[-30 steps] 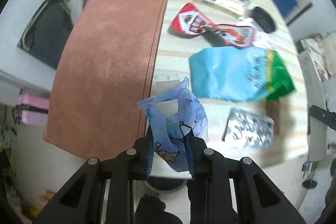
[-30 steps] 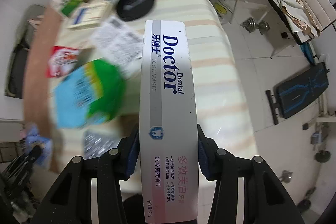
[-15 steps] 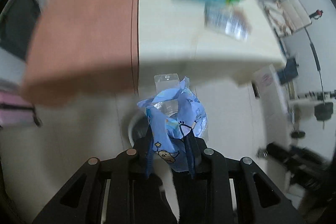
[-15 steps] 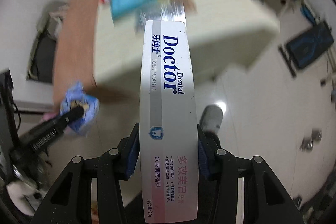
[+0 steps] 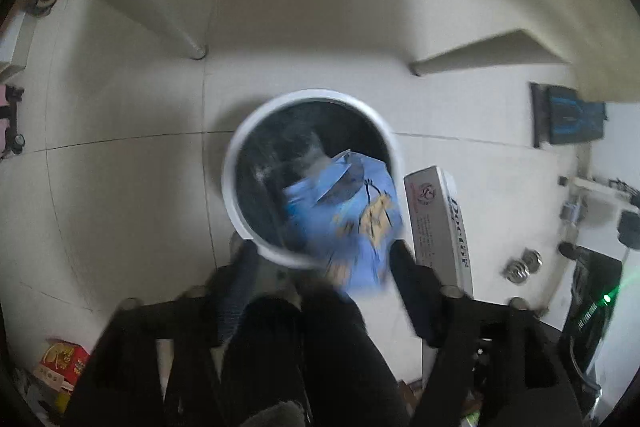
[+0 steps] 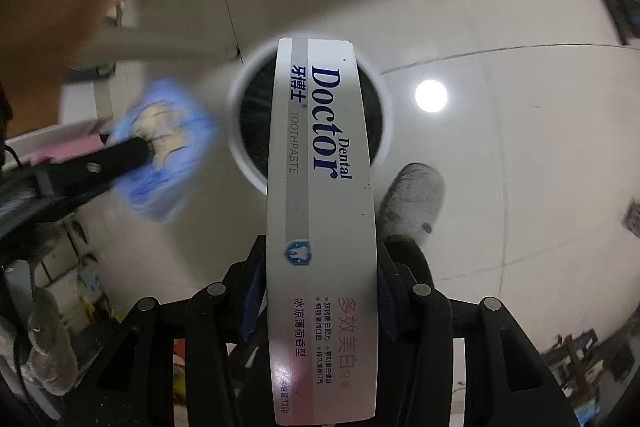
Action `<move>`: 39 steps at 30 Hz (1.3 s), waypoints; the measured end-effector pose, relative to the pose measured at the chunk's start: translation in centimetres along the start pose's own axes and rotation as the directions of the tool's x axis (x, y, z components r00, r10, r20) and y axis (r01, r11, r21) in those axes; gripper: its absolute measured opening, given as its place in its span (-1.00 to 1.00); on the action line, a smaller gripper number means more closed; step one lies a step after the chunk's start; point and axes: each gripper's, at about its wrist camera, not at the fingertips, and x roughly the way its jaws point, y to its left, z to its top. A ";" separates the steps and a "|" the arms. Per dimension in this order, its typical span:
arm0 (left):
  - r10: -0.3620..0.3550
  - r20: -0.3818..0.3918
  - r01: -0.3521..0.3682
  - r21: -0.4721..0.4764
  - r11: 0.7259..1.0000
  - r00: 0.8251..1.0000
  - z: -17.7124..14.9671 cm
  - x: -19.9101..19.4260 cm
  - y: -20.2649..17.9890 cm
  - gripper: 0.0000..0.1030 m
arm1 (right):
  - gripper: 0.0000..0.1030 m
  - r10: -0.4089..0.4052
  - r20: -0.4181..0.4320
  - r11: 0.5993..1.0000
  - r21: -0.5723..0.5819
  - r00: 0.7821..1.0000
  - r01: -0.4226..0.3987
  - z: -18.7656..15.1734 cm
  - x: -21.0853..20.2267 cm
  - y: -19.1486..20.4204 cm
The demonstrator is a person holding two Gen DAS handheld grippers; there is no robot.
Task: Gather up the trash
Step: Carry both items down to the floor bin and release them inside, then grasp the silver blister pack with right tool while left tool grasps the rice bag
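A round white-rimmed trash bin point(image 5: 240, 163) with a dark liner stands on the floor; it also shows in the right wrist view point(image 6: 380, 95). My left gripper point(image 5: 324, 267) has its jaws spread wide, and the blue wrapper point(image 5: 352, 211) hangs blurred between them over the bin's near rim. In the right wrist view the blue wrapper point(image 6: 160, 147) still sits at the left gripper's tip, left of the bin. My right gripper point(image 6: 320, 267) is shut on a white toothpaste box point(image 6: 320, 187), whose far end reaches over the bin. The box also shows in the left wrist view point(image 5: 440, 219).
Table legs point(image 5: 192, 43) and the table's underside stand just beyond the bin. A grey slipper point(image 6: 412, 199) is on the floor right of the bin. A red box point(image 5: 60, 363) lies at the lower left. Gym gear point(image 5: 568, 115) sits at the right.
Both grippers have swung down from the table top to point at the bin on the floor. My left gripper's jaws have spread apart and the blue wrapper now looks loose between them.
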 end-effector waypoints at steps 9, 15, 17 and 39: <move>0.212 0.122 -0.212 -0.013 0.977 0.970 -1.2 3.7 3.0 0.98 | 0.88 -0.123 0.042 0.992 -0.019 0.992 0.124 4.0 9.0 -2.0; 0.264 0.114 -0.266 -0.002 0.964 0.958 -2.3 3.2 2.9 0.98 | 0.96 -0.250 0.100 0.967 -0.021 0.963 0.254 4.6 8.2 -1.9; 0.273 0.108 -0.274 -0.002 0.962 0.956 -2.5 3.2 2.5 0.98 | 0.96 -0.285 0.115 0.957 -0.022 0.952 0.289 4.2 7.4 -1.5; 0.240 0.151 -0.250 0.051 0.967 0.959 -9.3 -12.4 -1.7 0.98 | 0.96 -0.279 0.217 0.958 0.002 0.935 0.286 -4.1 -9.7 5.1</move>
